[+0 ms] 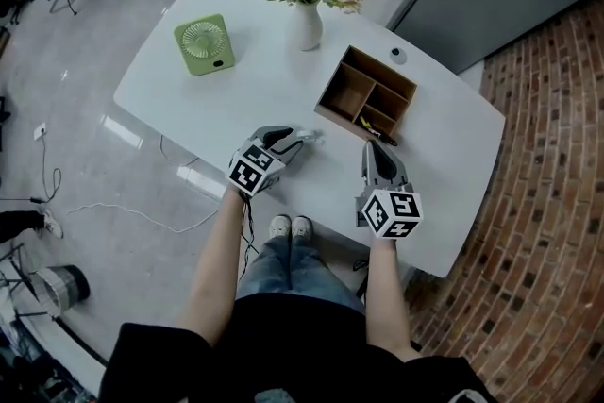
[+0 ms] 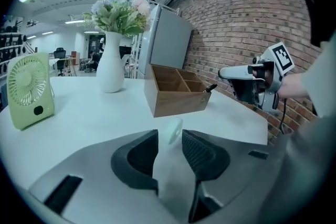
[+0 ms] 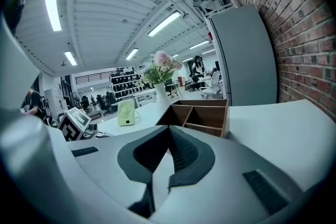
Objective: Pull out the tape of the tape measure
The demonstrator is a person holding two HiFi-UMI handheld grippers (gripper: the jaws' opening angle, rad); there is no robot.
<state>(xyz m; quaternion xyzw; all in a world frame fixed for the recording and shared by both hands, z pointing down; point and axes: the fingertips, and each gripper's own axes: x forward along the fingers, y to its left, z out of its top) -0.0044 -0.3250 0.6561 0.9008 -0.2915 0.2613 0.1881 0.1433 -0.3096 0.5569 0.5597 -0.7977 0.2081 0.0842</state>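
A small white tape measure (image 1: 312, 137) lies on the white table (image 1: 236, 99), just off the tip of my left gripper (image 1: 298, 144). In the left gripper view the white case (image 2: 174, 127) sits between the wide-apart jaws of the left gripper (image 2: 169, 136), and neither pad presses on it. No tape shows drawn out of it. My right gripper (image 1: 377, 148) hovers to the right, shut with nothing between its fingers (image 3: 169, 131), pointing at the wooden box. It also shows at the right of the left gripper view (image 2: 237, 74).
A wooden compartment box (image 1: 345, 96) stands just beyond both grippers, a dark pen-like item (image 1: 381, 133) at its near corner. Further back are a white vase of flowers (image 1: 304, 25) and a green desk fan (image 1: 204, 44). The table's near edge runs beneath my hands.
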